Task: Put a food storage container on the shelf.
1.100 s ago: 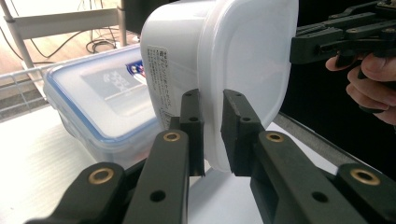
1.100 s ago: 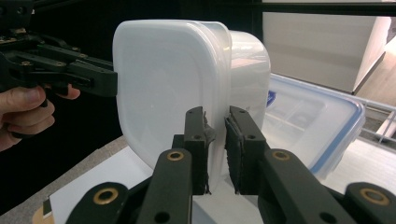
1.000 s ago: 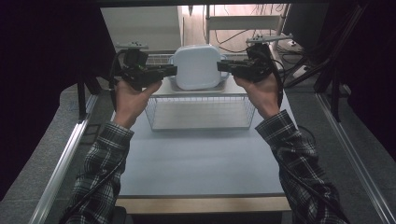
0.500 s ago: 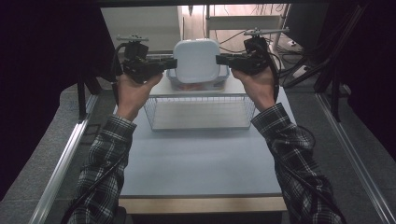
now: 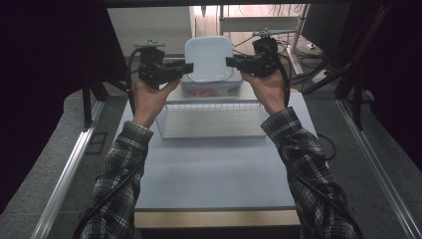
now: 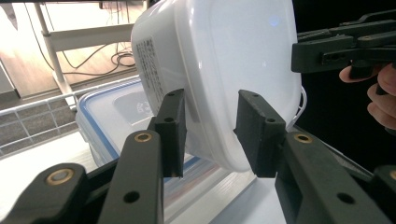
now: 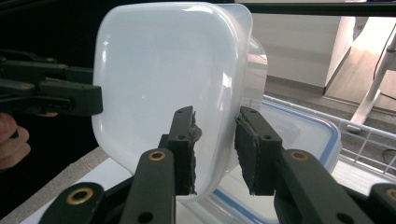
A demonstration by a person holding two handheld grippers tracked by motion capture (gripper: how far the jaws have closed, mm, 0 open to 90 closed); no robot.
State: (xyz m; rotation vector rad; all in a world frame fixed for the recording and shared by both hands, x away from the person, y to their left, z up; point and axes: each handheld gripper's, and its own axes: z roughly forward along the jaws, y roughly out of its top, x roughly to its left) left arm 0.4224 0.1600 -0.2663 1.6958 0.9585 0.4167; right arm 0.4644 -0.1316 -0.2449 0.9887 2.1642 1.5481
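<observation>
A white plastic tub (image 5: 209, 56) hangs in the air, tilted so its broad flat face looks back at me. My left gripper (image 5: 189, 66) is shut on its left edge and my right gripper (image 5: 229, 61) is shut on its right edge. In the left gripper view the tub (image 6: 233, 56) has its rounded rim between the jaws of the left gripper (image 6: 212, 133). In the right gripper view the tub (image 7: 159, 84) has its rim pinched by the right gripper (image 7: 217, 149). Under the tub lies a blue-rimmed lidded container (image 5: 211, 90).
The blue-rimmed container (image 6: 107, 112) rests at the far end of a white wire basket (image 5: 211, 119) on the pale table (image 5: 214, 169). Cables and a metal frame lie beyond the table's far edge. Dark floor and rails flank both sides.
Both hands have risen and moved away from me, carrying the white tub up off the blue-rimmed container and tilting its flat face more towards me.
</observation>
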